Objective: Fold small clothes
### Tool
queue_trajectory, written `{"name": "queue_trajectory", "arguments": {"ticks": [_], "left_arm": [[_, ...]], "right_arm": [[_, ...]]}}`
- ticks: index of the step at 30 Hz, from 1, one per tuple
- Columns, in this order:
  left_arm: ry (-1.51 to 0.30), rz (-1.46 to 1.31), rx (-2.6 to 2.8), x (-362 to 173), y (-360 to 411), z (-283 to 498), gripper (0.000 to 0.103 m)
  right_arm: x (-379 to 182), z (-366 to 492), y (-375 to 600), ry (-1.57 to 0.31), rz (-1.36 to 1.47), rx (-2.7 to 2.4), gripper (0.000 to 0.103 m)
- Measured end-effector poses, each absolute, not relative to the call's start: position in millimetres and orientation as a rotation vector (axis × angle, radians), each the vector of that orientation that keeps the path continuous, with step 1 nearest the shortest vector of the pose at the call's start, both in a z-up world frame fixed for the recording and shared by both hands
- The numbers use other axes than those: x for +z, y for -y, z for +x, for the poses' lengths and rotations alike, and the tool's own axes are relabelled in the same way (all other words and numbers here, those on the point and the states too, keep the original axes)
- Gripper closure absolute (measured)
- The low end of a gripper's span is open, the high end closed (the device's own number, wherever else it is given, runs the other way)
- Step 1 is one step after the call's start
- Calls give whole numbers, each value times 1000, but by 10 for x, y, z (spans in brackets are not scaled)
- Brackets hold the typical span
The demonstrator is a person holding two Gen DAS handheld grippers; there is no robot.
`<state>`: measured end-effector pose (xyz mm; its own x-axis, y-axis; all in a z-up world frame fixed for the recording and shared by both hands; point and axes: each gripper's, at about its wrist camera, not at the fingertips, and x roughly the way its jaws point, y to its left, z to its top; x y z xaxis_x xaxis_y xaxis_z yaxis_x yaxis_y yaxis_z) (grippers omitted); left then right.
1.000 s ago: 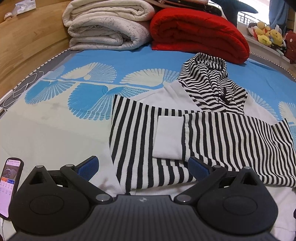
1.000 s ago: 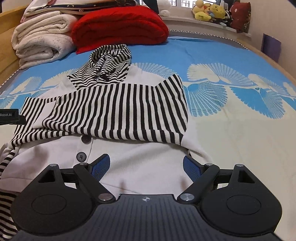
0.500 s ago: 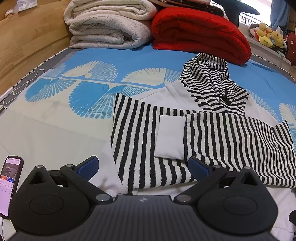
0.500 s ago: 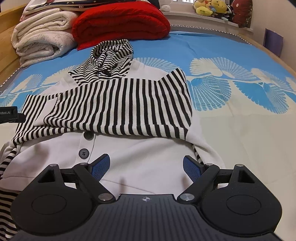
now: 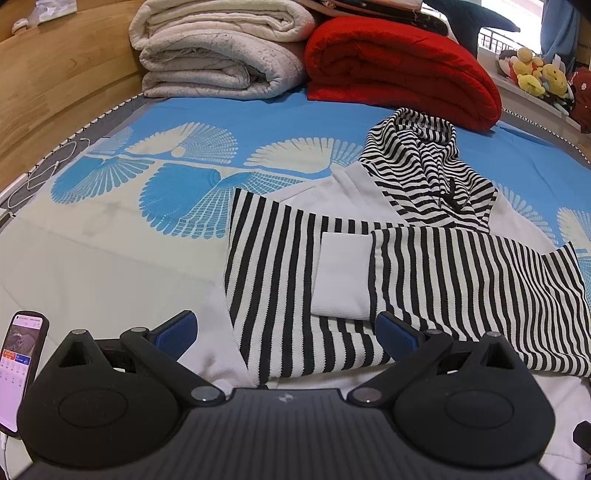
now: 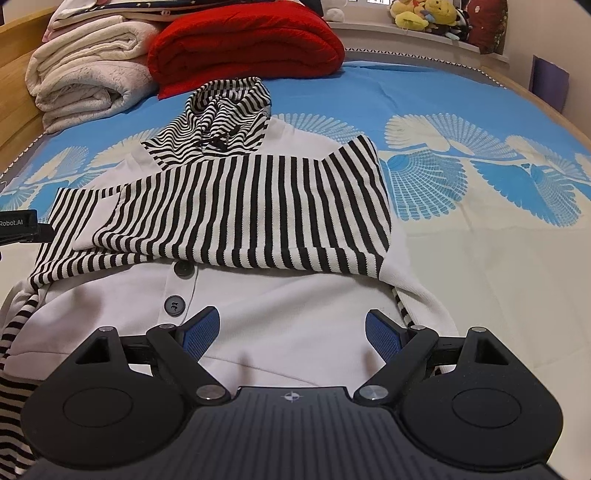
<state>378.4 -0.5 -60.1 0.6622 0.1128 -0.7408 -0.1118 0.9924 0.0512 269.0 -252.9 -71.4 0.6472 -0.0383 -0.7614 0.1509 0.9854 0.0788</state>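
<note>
A small white hooded cardigan [image 6: 280, 310] with black-and-white striped sleeves lies flat on the bed. Both striped sleeves [image 5: 461, 280] are folded across its chest, one white cuff [image 5: 341, 275] on top. The striped hood [image 5: 424, 162] points toward the blankets. Dark buttons [image 6: 174, 305] show on the white front. My left gripper [image 5: 286, 326] is open and empty, low over the garment's left edge. My right gripper [image 6: 291, 332] is open and empty, just above the white lower body.
The bed has a blue and cream fan-patterned sheet [image 5: 177, 184]. Folded white blankets [image 5: 218, 51] and a red quilt [image 5: 402, 62] are stacked at the head. A phone [image 5: 20, 369] lies at my left. Plush toys [image 6: 424, 14] sit on the sill. A wooden bed frame [image 5: 55, 66] runs along the left.
Both grippers have moved slightly forward and lower toward the garment. The garment has not moved. Both stay open.
</note>
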Motion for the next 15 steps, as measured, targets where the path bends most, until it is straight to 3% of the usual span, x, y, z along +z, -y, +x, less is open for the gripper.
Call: {"name": "queue_trajectory", "arguments": {"ticks": [15], "left_arm": [[-820, -3, 120, -524, -10, 3776, 0]], "right_arm": [[-643, 2737, 2636, -813, 247, -120, 16]]}}
